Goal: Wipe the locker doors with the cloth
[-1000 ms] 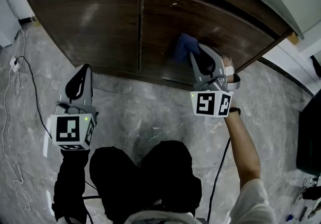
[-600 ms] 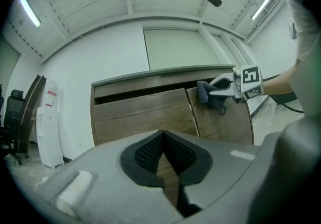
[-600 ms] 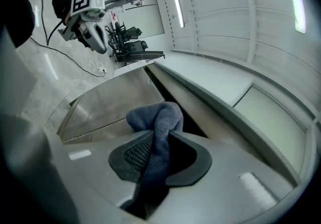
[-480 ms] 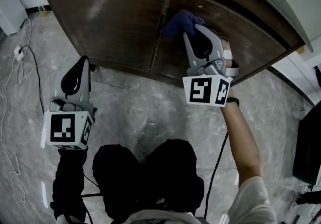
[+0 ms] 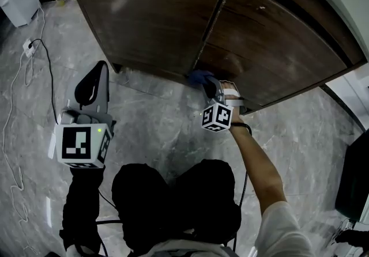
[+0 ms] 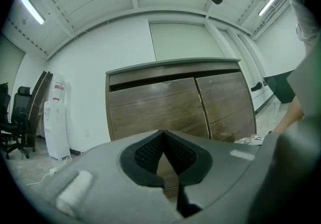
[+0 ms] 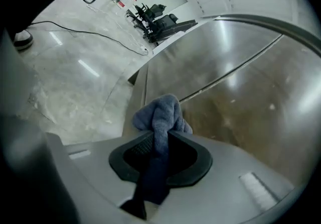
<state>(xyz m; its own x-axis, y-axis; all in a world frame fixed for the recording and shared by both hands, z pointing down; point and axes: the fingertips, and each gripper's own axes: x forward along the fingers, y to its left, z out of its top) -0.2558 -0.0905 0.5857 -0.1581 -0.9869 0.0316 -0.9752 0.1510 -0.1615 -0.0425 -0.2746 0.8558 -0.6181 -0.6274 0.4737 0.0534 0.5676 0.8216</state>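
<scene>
Low at the door seam, head view: right gripper point(image 5: 210, 89) holds the blue cloth point(image 5: 196, 78) at the bottom edge of the locker doors point(image 5: 155, 14). The left gripper point(image 5: 97, 72) hangs well apart over the floor point(image 5: 150, 129).
Left gripper view: jaws together, nothing between them; doors far ahead.
Right gripper view: jaws clamped on the cloth, having just tightened.
Doing it well: probably press the bunched cloth flat and sweep along the grain into the lower corners.

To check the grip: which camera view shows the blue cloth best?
The right gripper view: the soft blue terry cloth is close, pinched in the right claw. In the head view the cloth is only a small patch at the bottom edge of the dark wooden locker doors. The left gripper view misses it.
</scene>
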